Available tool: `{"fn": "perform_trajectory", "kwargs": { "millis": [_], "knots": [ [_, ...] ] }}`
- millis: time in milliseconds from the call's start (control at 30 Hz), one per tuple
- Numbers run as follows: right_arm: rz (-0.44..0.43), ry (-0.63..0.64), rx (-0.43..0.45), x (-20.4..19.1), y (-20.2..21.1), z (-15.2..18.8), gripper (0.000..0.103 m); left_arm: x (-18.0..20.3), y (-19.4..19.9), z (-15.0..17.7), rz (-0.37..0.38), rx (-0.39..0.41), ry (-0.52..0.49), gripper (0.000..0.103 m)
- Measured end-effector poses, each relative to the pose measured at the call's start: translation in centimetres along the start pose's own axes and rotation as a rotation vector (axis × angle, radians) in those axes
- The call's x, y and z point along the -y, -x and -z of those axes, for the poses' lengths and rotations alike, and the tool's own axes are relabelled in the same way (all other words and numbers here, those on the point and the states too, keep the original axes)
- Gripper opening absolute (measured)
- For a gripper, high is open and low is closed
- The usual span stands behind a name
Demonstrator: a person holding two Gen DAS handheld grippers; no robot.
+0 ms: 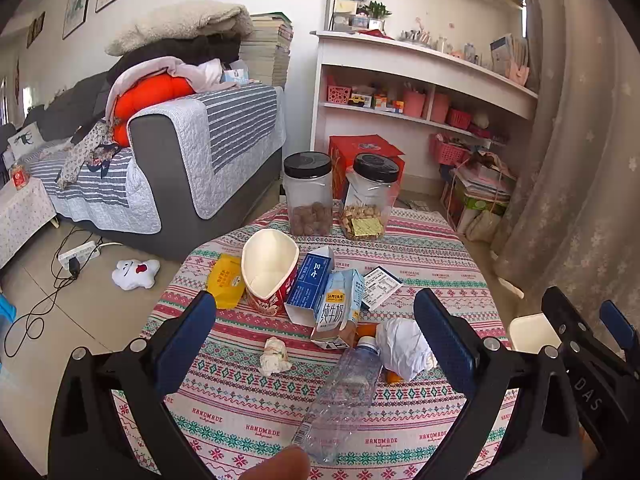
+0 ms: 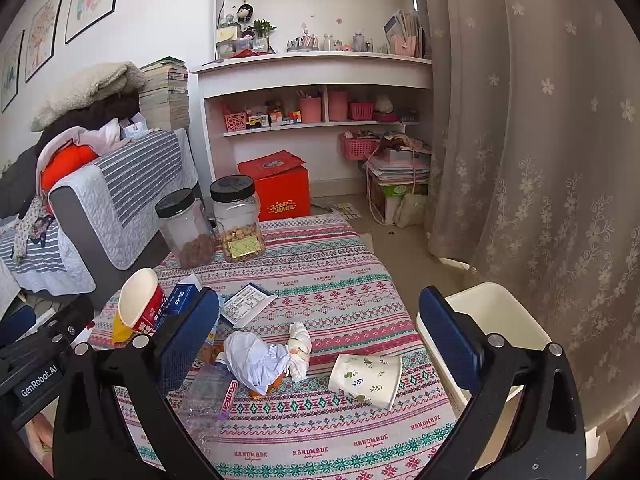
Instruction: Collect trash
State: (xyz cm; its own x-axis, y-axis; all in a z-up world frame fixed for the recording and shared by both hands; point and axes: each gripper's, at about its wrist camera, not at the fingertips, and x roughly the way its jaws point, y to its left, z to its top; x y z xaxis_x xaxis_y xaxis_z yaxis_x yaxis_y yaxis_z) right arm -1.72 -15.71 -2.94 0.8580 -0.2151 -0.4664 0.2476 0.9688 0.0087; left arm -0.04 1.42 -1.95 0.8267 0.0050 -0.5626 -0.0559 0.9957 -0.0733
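Observation:
Trash lies on a patterned tablecloth (image 1: 420,256). In the left wrist view I see a clear plastic bottle (image 1: 344,392), a milk carton (image 1: 338,312), a blue box (image 1: 310,280), a crushed red paper cup (image 1: 270,272), a yellow wrapper (image 1: 226,280), a small paper wad (image 1: 274,356) and a white crumpled paper (image 1: 404,348). My left gripper (image 1: 316,328) is open and empty above them. My right gripper (image 2: 320,324) is open and empty; below it lie the crumpled paper (image 2: 256,356), a tissue (image 2: 300,346) and a tipped floral paper cup (image 2: 366,378). A cream bin (image 2: 488,320) stands at the table's right edge.
Two black-lidded jars (image 1: 308,196) (image 1: 370,200) stand at the table's far edge. A printed card (image 2: 246,304) lies mid-table. A sofa (image 1: 180,160) is to the left, a white shelf (image 2: 316,92) and a red box (image 2: 280,188) behind, a curtain (image 2: 540,160) on the right.

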Motion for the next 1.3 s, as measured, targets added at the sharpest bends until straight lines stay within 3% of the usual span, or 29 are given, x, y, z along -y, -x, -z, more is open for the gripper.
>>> {"fn": "perform_trajectory", "kwargs": {
  "millis": [1300],
  "knots": [
    [-0.004, -0.004, -0.018, -0.4, -0.4, 0.4, 0.096, 0.0, -0.6, 0.1, -0.004, -0.014, 0.001, 0.096]
  ]
}}
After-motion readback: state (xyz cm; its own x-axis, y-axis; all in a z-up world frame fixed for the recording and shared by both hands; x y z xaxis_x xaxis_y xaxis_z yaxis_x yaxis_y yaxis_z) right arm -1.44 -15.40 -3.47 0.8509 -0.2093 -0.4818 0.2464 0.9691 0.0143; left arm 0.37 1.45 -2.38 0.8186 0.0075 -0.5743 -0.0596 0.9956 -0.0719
